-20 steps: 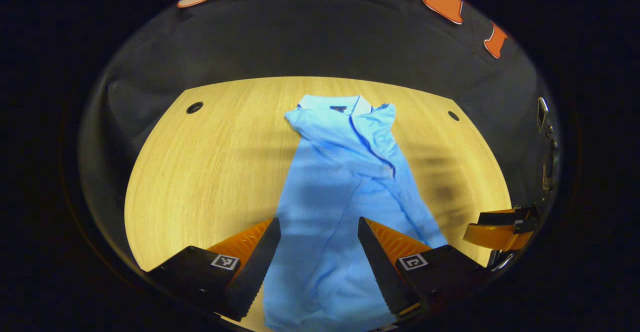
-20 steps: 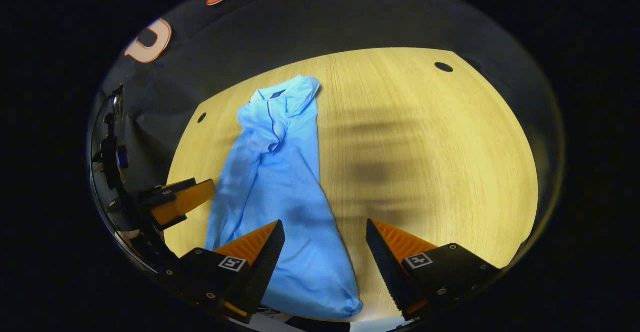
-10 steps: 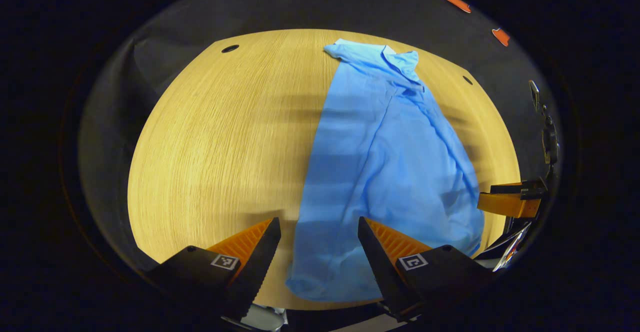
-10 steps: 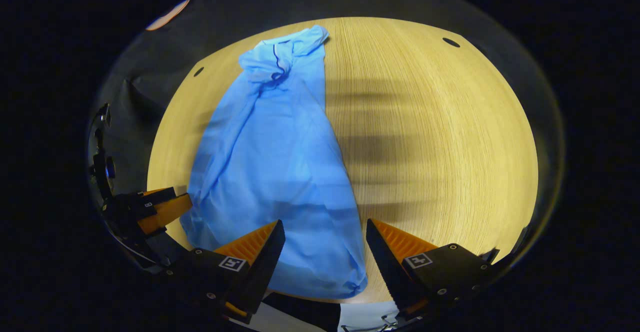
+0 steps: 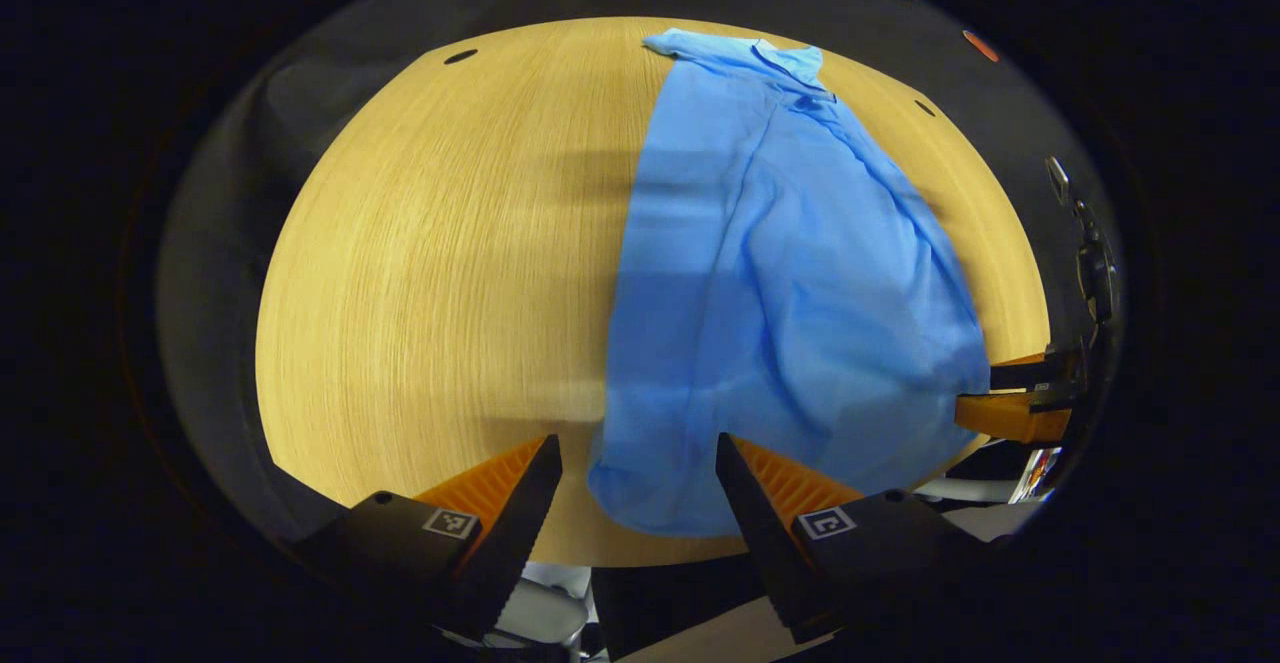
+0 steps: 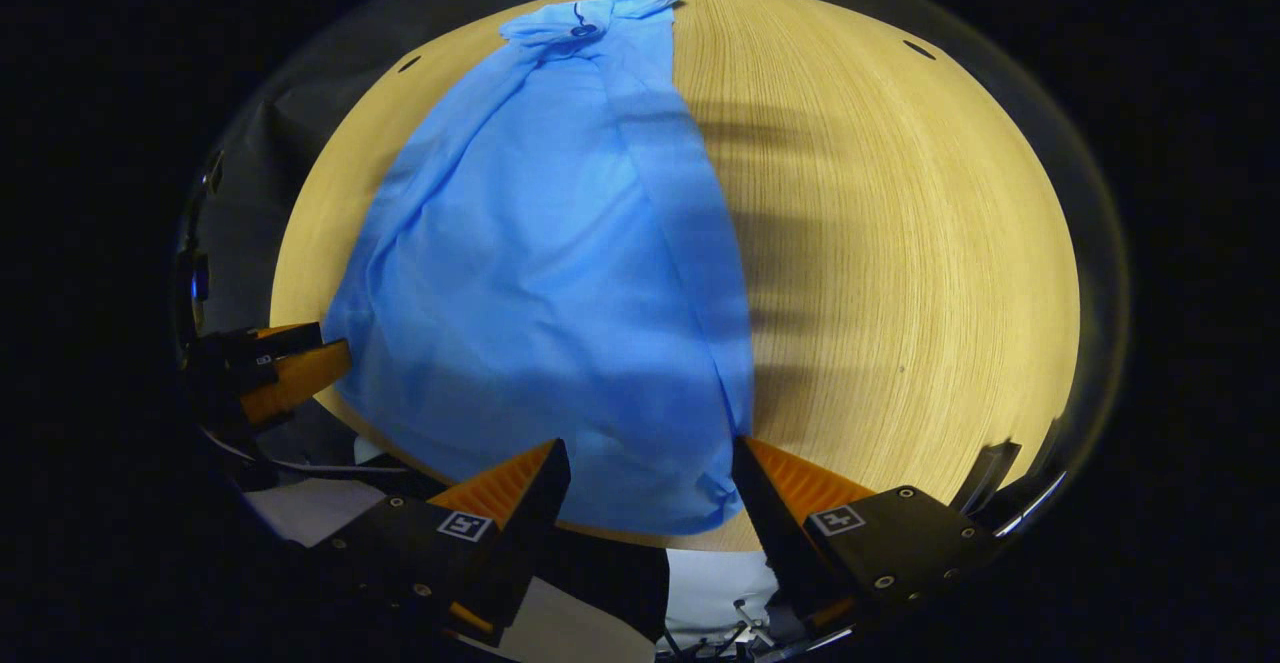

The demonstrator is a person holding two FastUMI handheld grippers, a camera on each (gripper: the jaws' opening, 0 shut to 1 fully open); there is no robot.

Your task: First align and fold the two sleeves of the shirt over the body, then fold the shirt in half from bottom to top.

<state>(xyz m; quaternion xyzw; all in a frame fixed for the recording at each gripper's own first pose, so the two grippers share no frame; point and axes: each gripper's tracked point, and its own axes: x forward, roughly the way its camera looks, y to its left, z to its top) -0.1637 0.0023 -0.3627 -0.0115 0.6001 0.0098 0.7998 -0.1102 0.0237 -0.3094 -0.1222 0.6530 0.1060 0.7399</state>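
A light blue shirt [image 5: 780,273] lies lengthwise on the wooden table [image 5: 420,263], collar at the far end and hem at the near edge. It forms one long shape with no sleeve sticking out. My left gripper [image 5: 635,448] is open over the hem's left corner, the cloth showing between its fingers. In the right gripper view the shirt [image 6: 540,273] widens toward me. There, my right gripper [image 6: 648,448] is open over the hem's right corner. Each gripper also appears at the side of the other's view: the right gripper [image 5: 1015,398] and the left gripper [image 6: 275,373].
The table has small round holes at its far corners [image 5: 460,56] [image 6: 918,48]. Its near edge [image 5: 560,553] runs just under my fingers, with pale floor and dark shapes below it. Black cloth wall surrounds the table. Bare wood lies on both sides of the shirt.
Both grippers have drawn back toward the table's near edge, staying open. The hem, a second ago below the left view's bottom, now lies at the edge between the fingers.
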